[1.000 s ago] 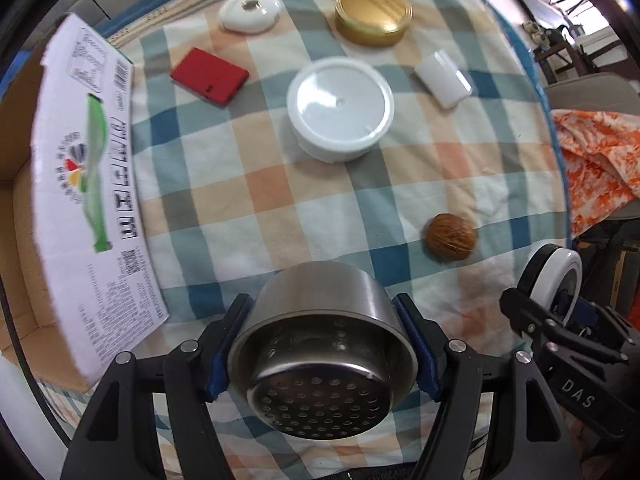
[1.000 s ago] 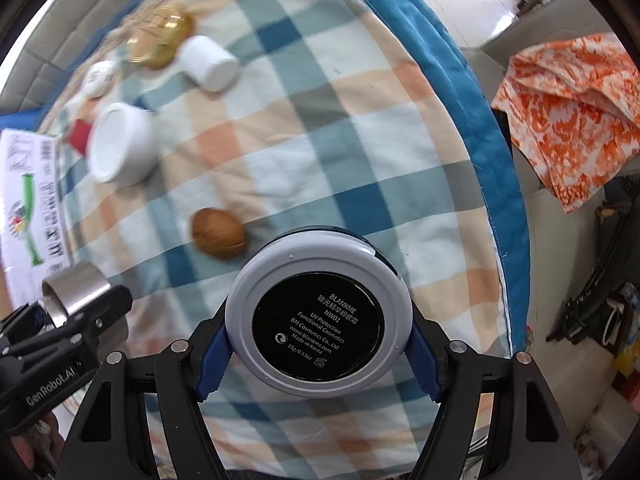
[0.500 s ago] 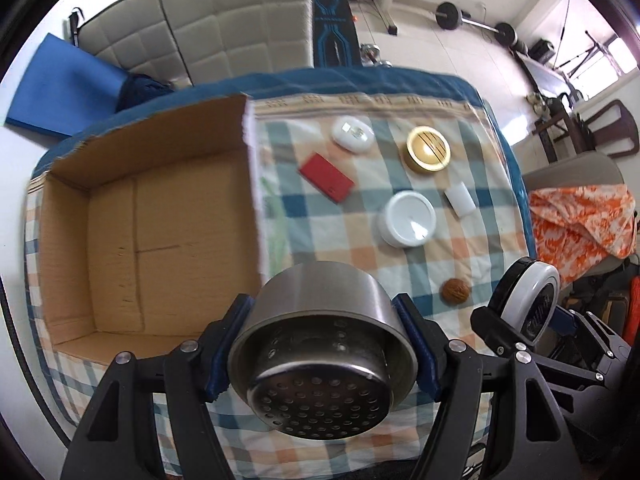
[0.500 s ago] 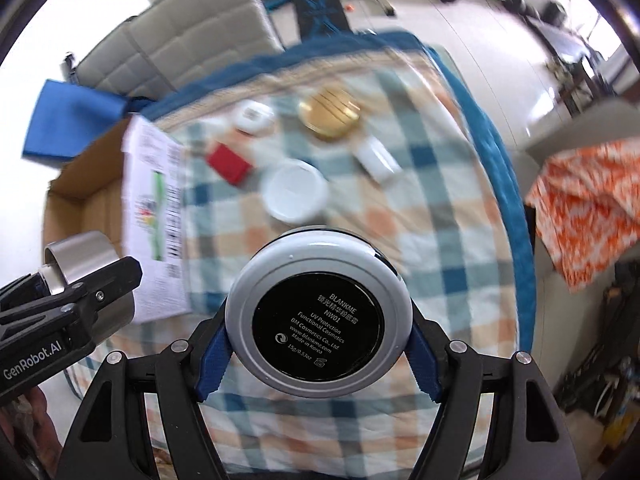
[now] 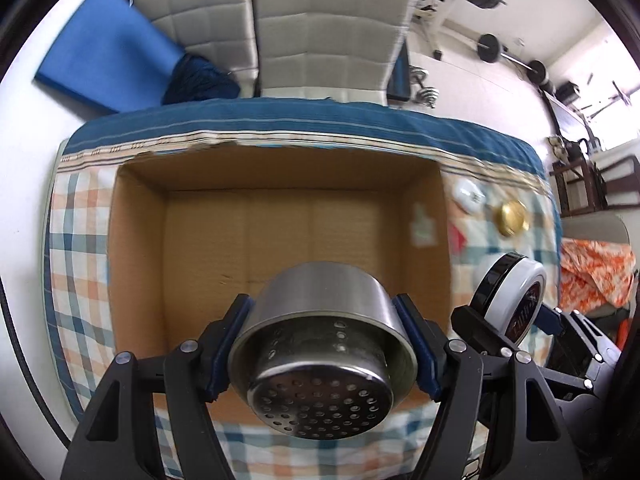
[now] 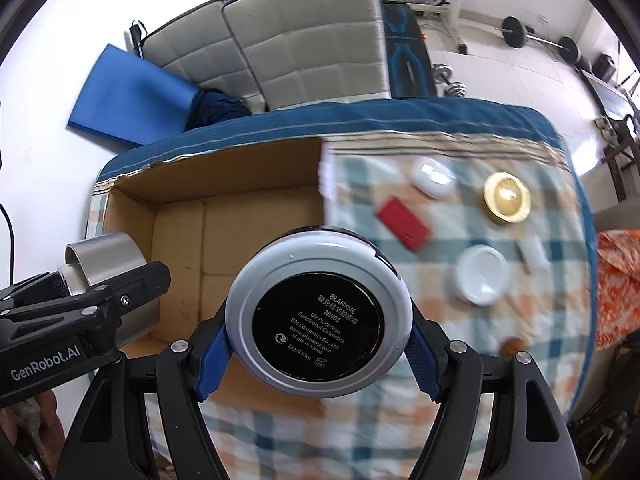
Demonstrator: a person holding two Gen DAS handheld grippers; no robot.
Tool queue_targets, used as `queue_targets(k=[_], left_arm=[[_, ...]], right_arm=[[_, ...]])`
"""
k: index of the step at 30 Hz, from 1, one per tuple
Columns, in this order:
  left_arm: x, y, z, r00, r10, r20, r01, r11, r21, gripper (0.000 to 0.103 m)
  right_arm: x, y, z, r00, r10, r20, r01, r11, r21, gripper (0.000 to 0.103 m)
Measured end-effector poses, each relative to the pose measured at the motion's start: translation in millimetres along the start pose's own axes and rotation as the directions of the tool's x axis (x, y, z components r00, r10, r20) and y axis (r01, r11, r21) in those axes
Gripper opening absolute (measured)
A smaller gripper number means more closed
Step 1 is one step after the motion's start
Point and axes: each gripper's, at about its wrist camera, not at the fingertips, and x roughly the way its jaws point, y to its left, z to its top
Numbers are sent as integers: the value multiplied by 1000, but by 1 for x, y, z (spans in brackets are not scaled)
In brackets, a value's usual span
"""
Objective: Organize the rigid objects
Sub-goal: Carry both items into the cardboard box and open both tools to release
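Both grippers are loaded: the left gripper (image 5: 324, 356) pinches a perforated steel strainer cup (image 5: 320, 360) by its sides, and the right gripper (image 6: 318, 314) clamps a round BLANKME cosmetics compact (image 6: 318, 312) between its blue pads (image 6: 210, 354).

A second ago each tool looked down at the checked tablecloth (image 6: 460, 352) close up, with the walnut (image 6: 512, 346) just ahead. Now both have risen and swung left, so the open cardboard box (image 5: 280, 216) lies straight ahead of and below the left tool, and ahead-left of the right one. By my reading, the carry is nearly done and the release into the box comes next.

Nothing shows on the box floor in either view, though the held items hide its near part. Beyond the right tool, ahead and to its right, wait a red case (image 6: 404, 222), a white lidded tub (image 6: 482, 276), a gold tin (image 6: 506, 198), a white oval case (image 6: 434, 176) and a small white block (image 6: 532, 254), all apart from one another.
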Motion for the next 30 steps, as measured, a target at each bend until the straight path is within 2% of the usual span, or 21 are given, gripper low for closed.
queue_targets(k=[4, 11, 14, 20, 30], left_arm=[[35, 32, 22, 999, -17, -48, 15, 999, -34, 69], [103, 76, 52, 984, -96, -150, 75, 987, -140, 69], [121, 83, 58, 975, -130, -178, 100, 981, -167, 69], [147, 83, 66, 966, -150, -210, 113, 977, -180, 69], [161, 68, 68, 960, -134, -245, 95, 982, -164, 70]], right_arm=[[47, 31, 24, 999, 4, -51, -4, 1000, -1, 77], [118, 50, 47, 992, -19, -128, 20, 1000, 10, 77], [138, 54, 54, 988, -29, -151, 32, 999, 18, 77], [167, 49, 61, 979, -46, -197, 54, 998, 32, 77], [189, 44, 57, 971, -52, -233, 63, 997, 38, 78]])
